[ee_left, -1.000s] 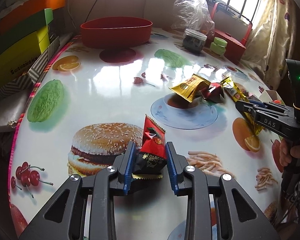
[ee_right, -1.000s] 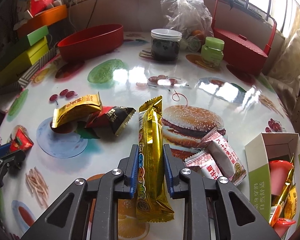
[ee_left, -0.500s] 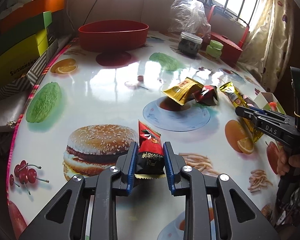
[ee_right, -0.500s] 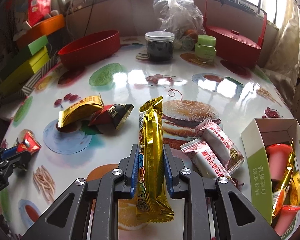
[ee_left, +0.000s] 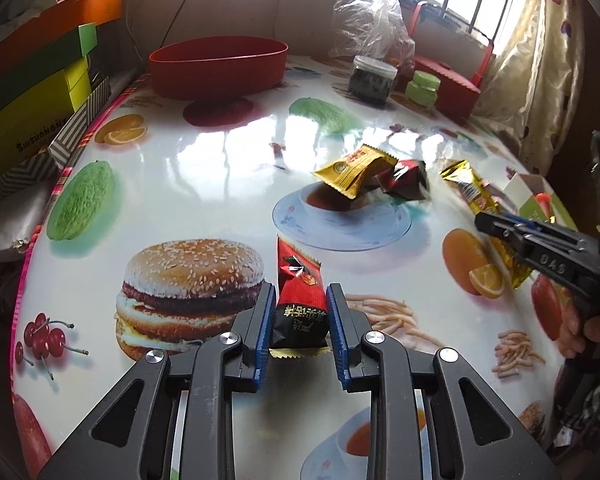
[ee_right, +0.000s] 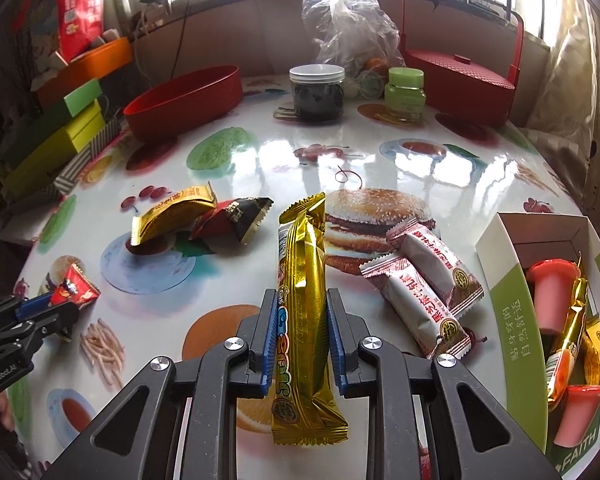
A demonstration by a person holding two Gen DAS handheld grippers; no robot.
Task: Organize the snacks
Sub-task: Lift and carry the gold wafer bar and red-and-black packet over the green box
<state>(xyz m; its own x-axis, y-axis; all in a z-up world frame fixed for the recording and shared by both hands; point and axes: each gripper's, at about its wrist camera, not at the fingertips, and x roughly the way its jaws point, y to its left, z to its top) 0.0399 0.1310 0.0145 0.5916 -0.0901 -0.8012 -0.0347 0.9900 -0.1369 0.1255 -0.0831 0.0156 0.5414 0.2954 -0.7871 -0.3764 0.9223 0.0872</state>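
Observation:
My left gripper [ee_left: 301, 312] is shut on a red-and-black snack packet [ee_left: 300, 296] and holds it above the table; it also shows in the right wrist view [ee_right: 74, 290]. My right gripper [ee_right: 302, 320] is shut on a long gold snack bar [ee_right: 304, 300], seen in the left wrist view [ee_left: 484, 208] too. A yellow packet [ee_right: 172, 212] and a red-black packet [ee_right: 236, 218] lie together on the table. Two white-and-maroon packets [ee_right: 424, 284] lie to the right of the gold bar. A green-and-white box [ee_right: 512, 308] at the right holds pink jelly cups and gold packets.
A red oval tub [ee_left: 218, 66] stands at the back left. A dark jar [ee_right: 317, 92], a green jar [ee_right: 405, 90], a plastic bag [ee_right: 348, 28] and a red basket [ee_right: 456, 80] stand at the back. Stacked boxes [ee_left: 32, 92] line the left edge.
Both grippers have risen with their snacks still held. The table and the items on it look farther away in both views.

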